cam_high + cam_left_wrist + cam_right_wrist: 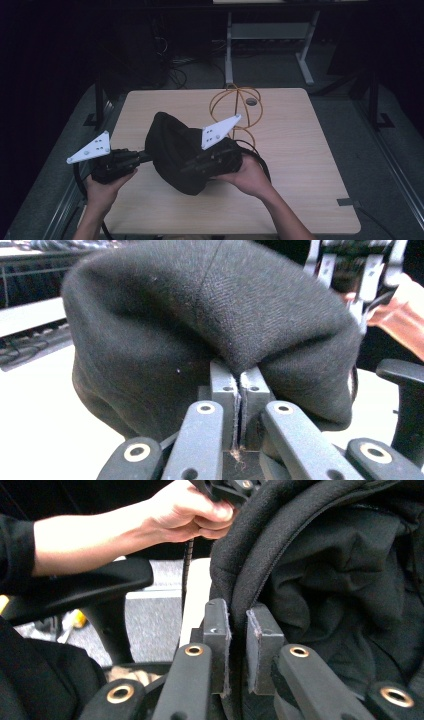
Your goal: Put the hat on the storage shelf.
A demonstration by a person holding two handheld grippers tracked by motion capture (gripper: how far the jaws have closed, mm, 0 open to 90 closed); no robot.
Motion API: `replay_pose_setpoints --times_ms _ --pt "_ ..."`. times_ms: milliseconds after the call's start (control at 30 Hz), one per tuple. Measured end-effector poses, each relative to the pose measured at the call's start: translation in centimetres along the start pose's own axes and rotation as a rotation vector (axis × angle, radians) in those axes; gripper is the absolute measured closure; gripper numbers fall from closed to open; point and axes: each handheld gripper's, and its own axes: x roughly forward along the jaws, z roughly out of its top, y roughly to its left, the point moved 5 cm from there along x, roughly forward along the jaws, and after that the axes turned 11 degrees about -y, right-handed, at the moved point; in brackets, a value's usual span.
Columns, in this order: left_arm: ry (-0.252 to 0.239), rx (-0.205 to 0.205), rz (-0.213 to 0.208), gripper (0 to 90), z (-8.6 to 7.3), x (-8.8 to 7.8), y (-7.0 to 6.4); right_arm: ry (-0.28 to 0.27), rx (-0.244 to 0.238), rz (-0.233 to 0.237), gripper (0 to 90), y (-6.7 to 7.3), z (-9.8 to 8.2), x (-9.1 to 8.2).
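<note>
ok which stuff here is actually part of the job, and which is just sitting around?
In play:
- black fabric hat, held up between both grippers
- left gripper, shut on the hat's edge
- right gripper, shut on the hat's rim

Lying about:
- gold wire stand, on the table behind the hat, untouched
- desk frame on the floor beyond

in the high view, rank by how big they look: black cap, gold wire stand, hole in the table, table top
1. table top
2. black cap
3. gold wire stand, which sits farther from the camera, so the gap to the cap is unsure
4. hole in the table
</note>
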Motion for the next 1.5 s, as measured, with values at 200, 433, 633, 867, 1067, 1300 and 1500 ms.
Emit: replay_pose_setpoints --times_ms 200,433,633,867,1067,1300,1500 --pt "0.028 0.032 0.017 88.4 2.0 0.2 -0.2 -0.042 0.004 -0.003 78.3 -0.3 -0.2 -0.3" --pt "0.059 0.038 0.037 88.4 3.3 0.4 0.4 -0.123 0.038 -0.056 63.0 -1.0 -0.8 -1.8" --pt "0.068 0.044 0.047 88.4 4.3 0.3 1.1 -0.119 0.047 -0.15 49.7 -1.2 -2.4 -4.4" --pt "0.051 0.042 0.061 88.5 5.7 0.2 2.2 -0.08 0.006 -0.278 40.4 -0.5 -4.8 -7.4" --pt "0.034 0.031 0.053 88.4 7.0 0.8 2.9 -0.09 0.029 -0.366 37.3 -0.4 -7.4 -10.4" --pt "0.027 0.023 0.048 88.4 8.2 2.1 3.8 -0.077 0.099 -0.46 34.0 -1.5 -11.4 -13.6" --pt "0.022 0.016 0.046 88.4 9.2 3.3 4.9 -0.066 0.167 -0.523 32.2 -2.6 -14.6 -15.8"
